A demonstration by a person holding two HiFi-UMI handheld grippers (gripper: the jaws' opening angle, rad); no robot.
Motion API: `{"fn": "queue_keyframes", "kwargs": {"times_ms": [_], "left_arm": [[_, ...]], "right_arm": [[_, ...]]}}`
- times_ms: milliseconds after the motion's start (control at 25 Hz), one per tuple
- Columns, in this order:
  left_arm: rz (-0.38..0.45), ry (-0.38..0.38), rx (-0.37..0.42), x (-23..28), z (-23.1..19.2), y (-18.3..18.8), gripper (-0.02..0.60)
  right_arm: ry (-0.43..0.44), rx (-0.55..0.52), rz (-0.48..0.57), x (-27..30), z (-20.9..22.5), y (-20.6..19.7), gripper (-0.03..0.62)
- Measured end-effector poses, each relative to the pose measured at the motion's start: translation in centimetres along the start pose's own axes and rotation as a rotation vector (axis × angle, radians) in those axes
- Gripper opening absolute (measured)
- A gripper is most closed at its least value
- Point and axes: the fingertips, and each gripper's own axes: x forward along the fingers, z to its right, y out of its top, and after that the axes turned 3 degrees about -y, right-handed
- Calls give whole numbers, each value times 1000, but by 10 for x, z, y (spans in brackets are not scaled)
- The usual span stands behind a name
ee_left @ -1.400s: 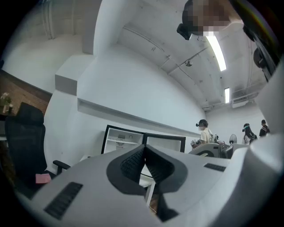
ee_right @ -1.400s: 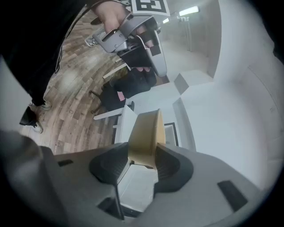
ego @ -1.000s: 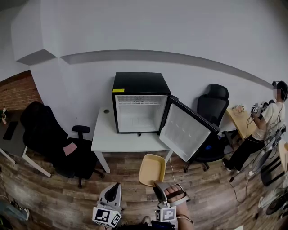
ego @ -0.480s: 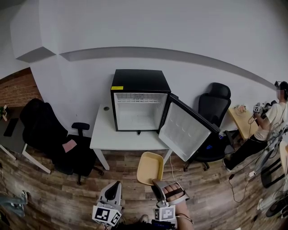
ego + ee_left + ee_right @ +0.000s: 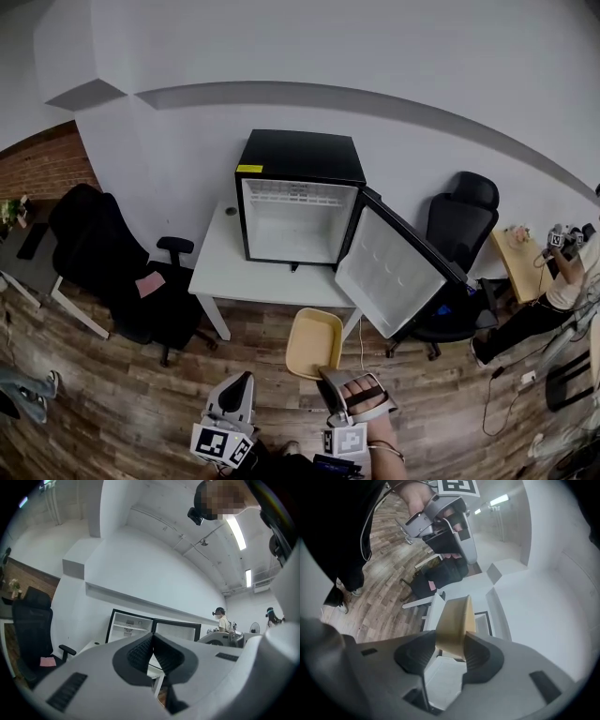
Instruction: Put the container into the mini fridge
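Note:
The black mini fridge (image 5: 298, 157) stands on a white table (image 5: 234, 277), its door (image 5: 396, 276) swung wide open to the right and its white inside empty. The shallow yellow container (image 5: 314, 341) hangs in front of the table above the wooden floor, with my right gripper (image 5: 330, 377) shut on its near rim. In the right gripper view both pads press the yellow container (image 5: 454, 620) inside the right gripper (image 5: 452, 641). My left gripper (image 5: 243, 382) is low on the left, jaws touching and empty. The left gripper (image 5: 152, 641) points at the fridge (image 5: 127, 626).
A black office chair (image 5: 105, 272) with a pink item on its seat stands left of the table. Another black chair (image 5: 463, 225) is behind the open door. A person (image 5: 562, 281) stands by a desk at the far right. Cables lie on the floor there.
The fridge and table have shifted a little in the head view as the head moved. Both grippers keep their places low in the picture, the container still in the right one.

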Motion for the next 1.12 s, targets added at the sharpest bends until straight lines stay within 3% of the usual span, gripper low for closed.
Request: {"fn": "queue_keyframes", "kwargs": {"times_ms": [320,640,840,1000,1120], "left_arm": [[-8,27,5,36,-23,-4,8],[-6,-17,6,115,-81,-6,8],[4,-51,1,166,-131,7,8],[4,-85,-6,198,-167,13,8],[6,-104,2,219,-189,16,8]], "right_arm": [[33,12,17,39,1,-15,186],[38,-2,-15,126,29,-35,186],[34,-9,-53,190,60,-37,186],[5,-20,-52,233,120,-23,185],[-6,-30,-57,265,138,-22,185]]}}
